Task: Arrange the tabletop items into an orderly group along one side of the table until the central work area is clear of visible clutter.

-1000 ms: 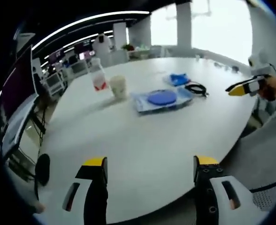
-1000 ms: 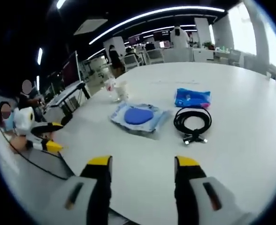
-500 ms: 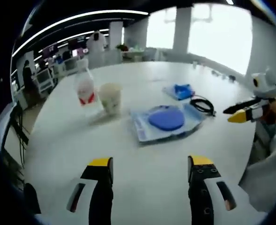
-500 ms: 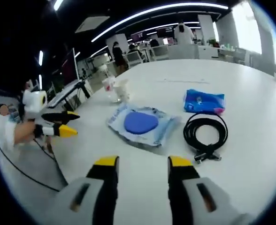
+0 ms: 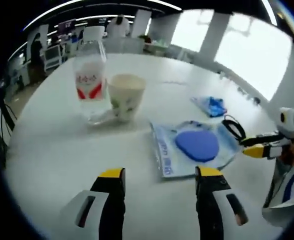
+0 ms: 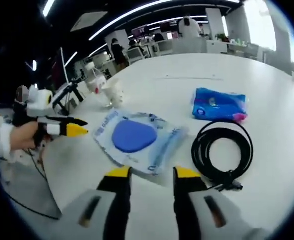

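Tabletop items are sitting spread across a white round table (image 5: 47, 150), with both tongs hovering open and empty over its near edge: the left gripper (image 5: 156, 176) and the right gripper (image 6: 150, 172). Just beyond the left gripper's jaws a clear plastic pouch (image 5: 197, 150) holding a blue disc is lying flat; to its right a coiled black cable (image 6: 222, 150) is resting, with a blue packet (image 6: 219, 105) farther off. At the far left a water bottle (image 5: 89, 80) with a red label, its writing unreadable, is standing beside a paper cup (image 5: 126, 95). Behind, an office with desks and ceiling strip lights is showing.
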The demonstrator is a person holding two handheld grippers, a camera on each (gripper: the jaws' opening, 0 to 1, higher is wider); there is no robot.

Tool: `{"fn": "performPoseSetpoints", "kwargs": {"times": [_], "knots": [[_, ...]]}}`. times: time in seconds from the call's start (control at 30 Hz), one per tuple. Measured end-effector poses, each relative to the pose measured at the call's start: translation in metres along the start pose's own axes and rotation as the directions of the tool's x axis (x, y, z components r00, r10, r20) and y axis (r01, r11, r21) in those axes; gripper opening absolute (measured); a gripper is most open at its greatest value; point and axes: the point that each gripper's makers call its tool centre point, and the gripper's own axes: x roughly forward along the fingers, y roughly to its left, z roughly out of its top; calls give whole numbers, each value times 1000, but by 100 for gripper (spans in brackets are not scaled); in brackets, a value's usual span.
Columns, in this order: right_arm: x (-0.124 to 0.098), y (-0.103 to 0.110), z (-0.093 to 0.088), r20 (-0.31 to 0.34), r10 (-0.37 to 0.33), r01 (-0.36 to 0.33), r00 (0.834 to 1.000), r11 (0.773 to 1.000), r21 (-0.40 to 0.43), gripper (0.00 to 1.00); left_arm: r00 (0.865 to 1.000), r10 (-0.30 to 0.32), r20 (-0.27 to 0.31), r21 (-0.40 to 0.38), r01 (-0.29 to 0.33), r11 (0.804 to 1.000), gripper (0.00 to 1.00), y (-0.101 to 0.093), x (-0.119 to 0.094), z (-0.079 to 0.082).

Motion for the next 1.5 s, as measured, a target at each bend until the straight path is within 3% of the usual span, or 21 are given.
{"fn": "performPoseSetpoints", "kwargs": {"times": [0.17,0.33,0.43,0.5,0.67,0.8,0.9,1.03,1.4,1.5], "knots": [[7,-3,-2,1,-8,8,1000,996,91,25,999,-11,-42,19,12,1000,43,-5,12,-7],[17,-1,-9,-17,-1,2,1000,995,104,11,997,-21,-74,2,21,1000,35,-6,21,-12],[20,-3,-9,-20,-9,11,1000,995,97,7,998,1,-66,8,0,1000,30,0,23,-8],[20,-4,-8,-16,-15,17,1000,994,108,6,997,-16,-72,-16,15,1000,24,-5,25,-10],[24,-5,-4,-3,-23,23,1000,994,104,0,995,-26,-101,8,27,1000,6,-12,27,-15],[24,-5,0,6,-34,33,999,997,68,0,992,-29,-125,10,31,999,1,-15,30,-15],[25,-6,5,25,-36,36,999,999,7,0,992,-16,-127,92,28,995,0,-16,29,-11],[23,-6,17,56,-57,60,997,997,-55,0,997,0,-82,175,14,985,0,-17,28,3],[25,-23,58,119,-83,93,989,992,-83,0,1000,18,-20,218,-14,976,0,-18,39,51],[26,-27,69,129,-91,105,987,989,-107,0,999,34,-16,237,-29,971,0,-18,43,58]]}}
